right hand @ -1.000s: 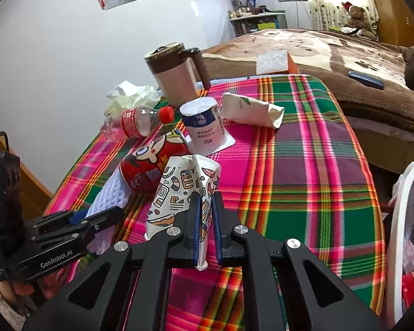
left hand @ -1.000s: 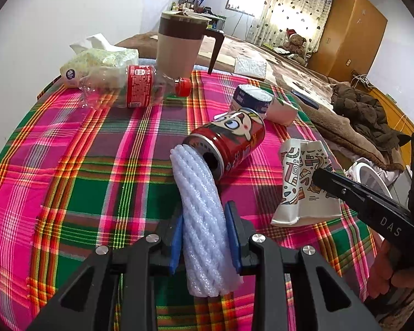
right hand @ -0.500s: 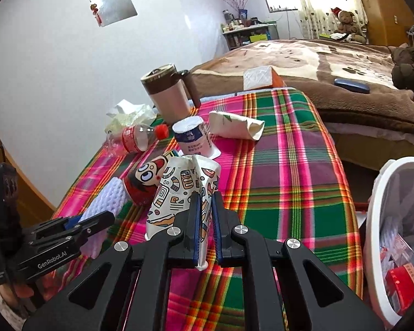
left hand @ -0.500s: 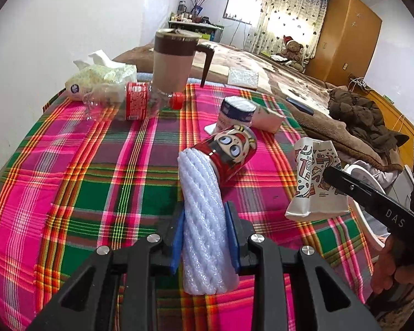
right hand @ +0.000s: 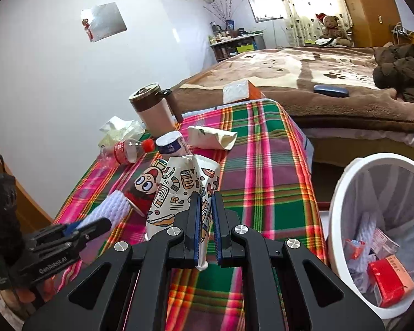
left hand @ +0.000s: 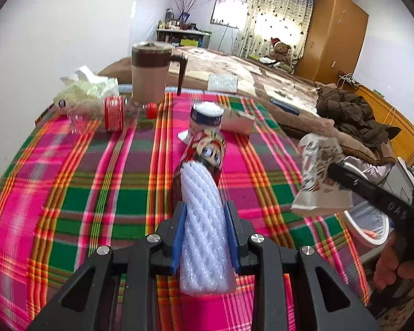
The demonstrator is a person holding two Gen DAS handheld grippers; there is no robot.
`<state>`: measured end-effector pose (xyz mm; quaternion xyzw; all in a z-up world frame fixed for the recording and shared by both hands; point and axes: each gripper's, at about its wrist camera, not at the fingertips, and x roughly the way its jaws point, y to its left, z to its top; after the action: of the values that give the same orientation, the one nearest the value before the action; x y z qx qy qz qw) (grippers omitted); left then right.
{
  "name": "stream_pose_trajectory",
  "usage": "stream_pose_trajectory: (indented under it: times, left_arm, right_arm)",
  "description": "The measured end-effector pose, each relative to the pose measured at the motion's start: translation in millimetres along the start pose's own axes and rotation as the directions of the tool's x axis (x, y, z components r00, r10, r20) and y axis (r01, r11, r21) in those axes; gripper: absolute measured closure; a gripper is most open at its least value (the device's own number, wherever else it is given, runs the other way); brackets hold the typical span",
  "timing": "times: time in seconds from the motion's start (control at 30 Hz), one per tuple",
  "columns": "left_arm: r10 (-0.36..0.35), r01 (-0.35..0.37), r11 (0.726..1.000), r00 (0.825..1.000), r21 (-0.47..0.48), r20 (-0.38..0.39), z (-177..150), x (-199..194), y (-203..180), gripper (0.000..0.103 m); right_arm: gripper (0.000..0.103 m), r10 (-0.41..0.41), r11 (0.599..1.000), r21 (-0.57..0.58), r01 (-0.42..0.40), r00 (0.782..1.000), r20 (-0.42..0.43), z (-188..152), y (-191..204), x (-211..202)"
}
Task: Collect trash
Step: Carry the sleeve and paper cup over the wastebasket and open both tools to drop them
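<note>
Already clamped: left claw (left hand: 204, 237) pinching white foam sleeve (left hand: 202, 220), right claw (right hand: 205, 231) squeezing crumpled paper cup (right hand: 179, 193) flat, lifted for dumping. Right of that claw, white bin (right hand: 345, 193). Ahead on worktop (left hand: 69, 193), can (left hand: 207, 149), bottle (left hand: 107, 110) waiting.

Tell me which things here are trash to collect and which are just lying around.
Trash job:
- white foam sleeve, in the left gripper
- crumpled patterned paper cup, in the right gripper
- cartoon can
- plastic bottle
- white bin

Lying about:
- brown mug
- tissue pack
- teddy bear
- dark clothes
</note>
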<state>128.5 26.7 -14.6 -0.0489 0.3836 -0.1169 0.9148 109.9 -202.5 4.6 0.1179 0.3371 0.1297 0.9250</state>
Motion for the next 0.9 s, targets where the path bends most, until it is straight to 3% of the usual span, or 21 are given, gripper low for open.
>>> stream_pose_trajectory:
  times: [0.13, 0.37, 0.67, 0.9]
  left_arm:
    - [0.003, -0.004, 1.0, 0.999, -0.018, -0.04, -12, 8, 0, 0.074]
    - [0.007, -0.008, 1.0, 0.999, -0.017, -0.035, -18, 2, -6, 0.075]
    - [-0.024, 0.022, 0.997, 0.999, 0.075, 0.03, -10, -15, -46, 0.075]
    - [-0.1, 0.09, 0.984, 0.993, 0.155, 0.056, 5, -14, -87, 0.075]
  right_arm:
    - [0.095, 0.004, 1.0, 0.013, -0.004, 1.0, 0.001, -2, -4, -2]
    - [0.095, 0.011, 1.0, 0.02, -0.012, 1.0, 0.018, -2, -8, -10]
    - [0.095, -0.032, 0.999, 0.039, 0.03, 0.998, 0.056, 1, -25, -30]
    - [0.095, -0.111, 0.992, 0.069, 0.105, 0.99, 0.091, 4, -52, -52]
